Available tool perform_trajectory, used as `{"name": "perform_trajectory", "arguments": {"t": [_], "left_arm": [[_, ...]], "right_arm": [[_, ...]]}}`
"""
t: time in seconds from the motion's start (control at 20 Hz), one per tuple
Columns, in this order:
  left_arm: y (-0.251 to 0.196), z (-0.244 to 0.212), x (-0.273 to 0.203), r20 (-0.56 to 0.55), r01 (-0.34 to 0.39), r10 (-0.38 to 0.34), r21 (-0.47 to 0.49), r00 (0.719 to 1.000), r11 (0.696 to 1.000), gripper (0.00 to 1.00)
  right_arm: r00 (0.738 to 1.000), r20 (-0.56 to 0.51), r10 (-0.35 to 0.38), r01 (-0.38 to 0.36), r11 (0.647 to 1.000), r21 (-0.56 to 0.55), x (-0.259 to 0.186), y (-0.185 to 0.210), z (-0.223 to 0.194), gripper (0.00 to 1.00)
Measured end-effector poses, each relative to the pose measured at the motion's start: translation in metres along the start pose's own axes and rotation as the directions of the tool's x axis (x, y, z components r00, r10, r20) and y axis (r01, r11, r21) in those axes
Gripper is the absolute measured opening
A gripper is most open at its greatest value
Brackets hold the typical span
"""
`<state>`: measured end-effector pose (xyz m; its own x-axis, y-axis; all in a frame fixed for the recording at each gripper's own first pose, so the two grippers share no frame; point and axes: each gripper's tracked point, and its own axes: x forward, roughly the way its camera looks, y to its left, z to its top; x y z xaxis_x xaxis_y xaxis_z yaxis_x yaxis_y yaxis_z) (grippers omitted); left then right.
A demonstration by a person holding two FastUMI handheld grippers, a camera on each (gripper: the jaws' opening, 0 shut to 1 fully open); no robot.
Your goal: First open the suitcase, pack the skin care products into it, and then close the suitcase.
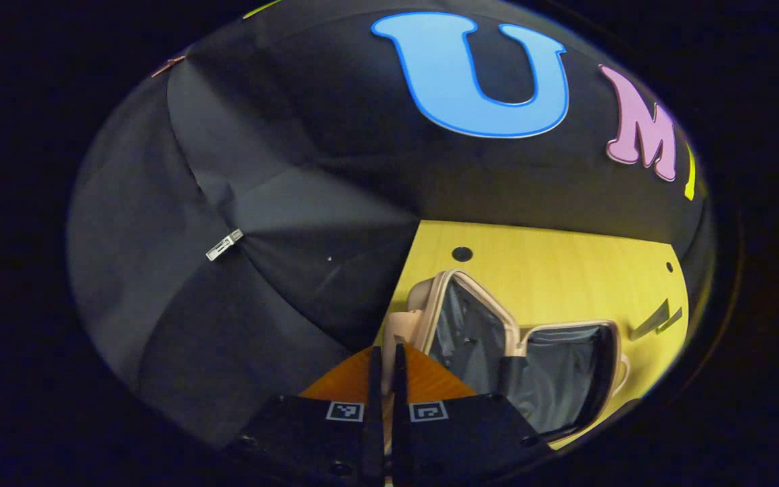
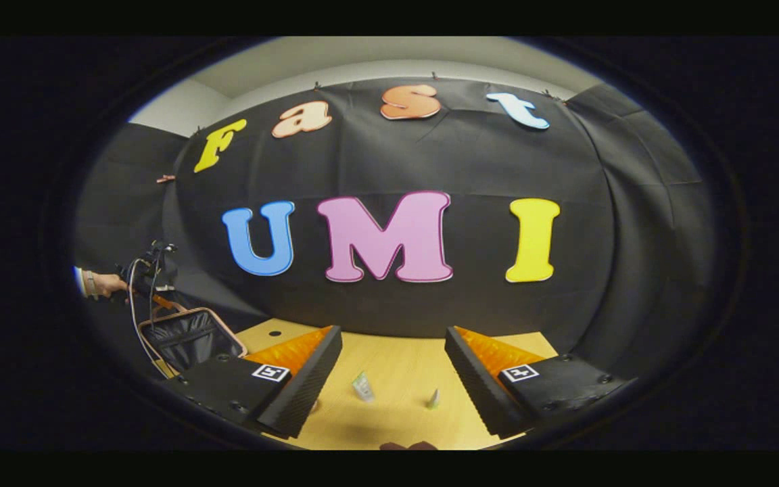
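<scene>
Fingers first: the left gripper (image 1: 385, 385) is pinched together on nothing, poised over the open suitcase (image 1: 538, 365) on the table (image 1: 565, 270). The right gripper (image 2: 393, 368) is spread wide, with two small skincare tubes (image 2: 362, 387) lying just ahead. They look tiny and could easily tip or skid away if the fingers close off-centre.

right gripper (image 2: 393, 379): bottom centre of frame, jaws spread wide, nothing between them. tabletop (image 2: 396, 365): pale wood, lower centre. two small skin care tubes: one (image 2: 362, 387) left of centre, one (image 2: 434, 399) right of it, apart from each other. suitcase (image 2: 190, 338): lower left, open, dark lining, beige rim. left gripper (image 2: 149, 270): above the suitcase, held by a hand (image 2: 109, 284) at the left edge.
</scene>
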<state>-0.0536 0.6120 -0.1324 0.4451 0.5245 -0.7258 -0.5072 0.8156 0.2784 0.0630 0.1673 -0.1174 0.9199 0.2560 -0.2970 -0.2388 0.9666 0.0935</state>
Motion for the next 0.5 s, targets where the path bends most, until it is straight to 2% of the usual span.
{"name": "perform_trajectory", "arguments": {"t": [0.15,0.3,0.35,0.4,0.5], "left_arm": [[0.032,-0.041,0.065,-0.110,0.015,-0.022,-0.060,0.994,0.998,0.10],[0.043,-0.091,0.124,-0.197,0.057,-0.089,-0.165,0.976,0.985,0.10],[0.048,-0.106,0.137,-0.219,0.067,-0.112,-0.202,0.969,0.977,0.13],[0.050,-0.118,0.146,-0.232,0.085,-0.142,-0.241,0.962,0.967,0.11],[0.058,-0.125,0.160,-0.217,0.101,-0.161,-0.265,0.963,0.959,0.17]], "right_arm": [[0.997,-0.041,-0.067,0.068,0.997,0.027,0.014,0.014,-0.012,0.96],[0.982,-0.136,-0.131,0.138,0.989,0.044,0.015,0.016,-0.033,0.96],[0.975,-0.161,-0.154,0.162,0.986,0.042,0.011,0.013,-0.037,0.97],[0.969,-0.178,-0.175,0.184,0.982,0.036,0.008,0.011,-0.041,0.98],[0.958,-0.198,-0.208,0.215,0.976,0.013,0.005,0.007,-0.047,0.97]]}}
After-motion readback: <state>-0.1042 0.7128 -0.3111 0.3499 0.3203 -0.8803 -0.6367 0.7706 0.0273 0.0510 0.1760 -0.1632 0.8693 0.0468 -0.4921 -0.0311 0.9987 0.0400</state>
